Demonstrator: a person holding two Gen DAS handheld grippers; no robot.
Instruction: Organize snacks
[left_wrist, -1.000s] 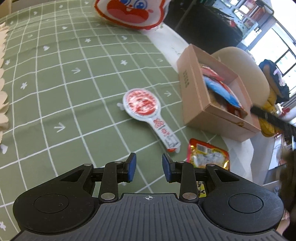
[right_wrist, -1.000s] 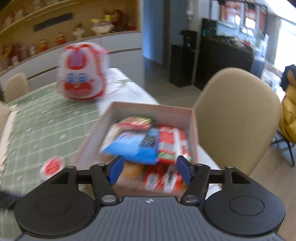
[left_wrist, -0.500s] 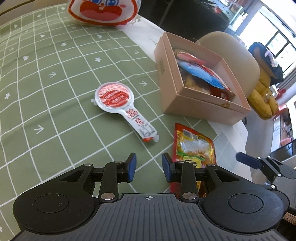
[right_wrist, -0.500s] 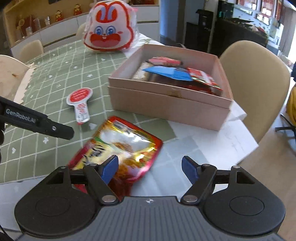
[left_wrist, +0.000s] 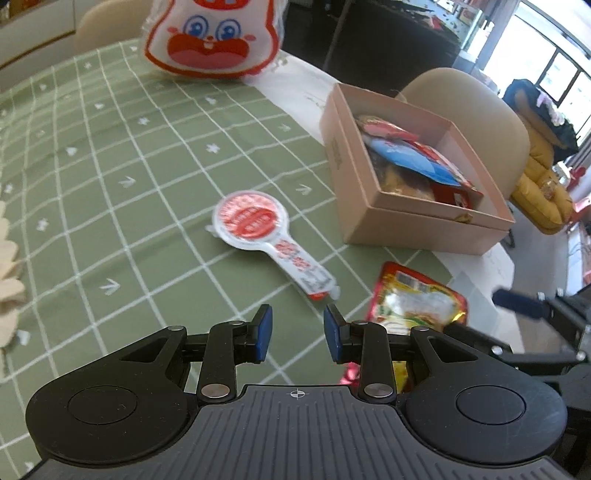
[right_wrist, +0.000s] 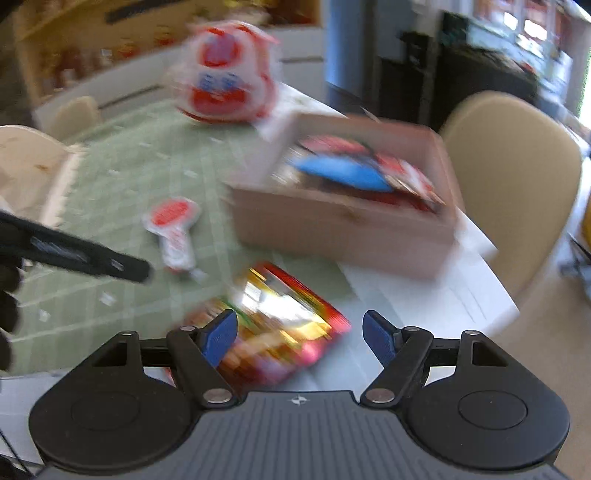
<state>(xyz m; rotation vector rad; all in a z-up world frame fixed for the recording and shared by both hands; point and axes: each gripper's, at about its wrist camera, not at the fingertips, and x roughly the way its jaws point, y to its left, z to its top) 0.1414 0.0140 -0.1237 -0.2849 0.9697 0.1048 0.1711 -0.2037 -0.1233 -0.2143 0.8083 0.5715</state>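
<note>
Several packets already fill the box (left_wrist: 406, 218); the foil pouch (right_wrist: 280, 332) and spoon-shaped packet (left_wrist: 258, 229), at its nine o'clock, remain on the tabletop (left_wrist: 129, 221). Right claw (right_wrist: 299, 338) gapes empty above the pouch; left claw (left_wrist: 297, 332) narrowly open, empty.

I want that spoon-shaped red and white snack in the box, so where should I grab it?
Grip the spoon-shaped snack by its narrow handle, from above, jaws across its width. It lies flat on the green cloth, handle towards the left gripper; the round head looks too wide.
</note>
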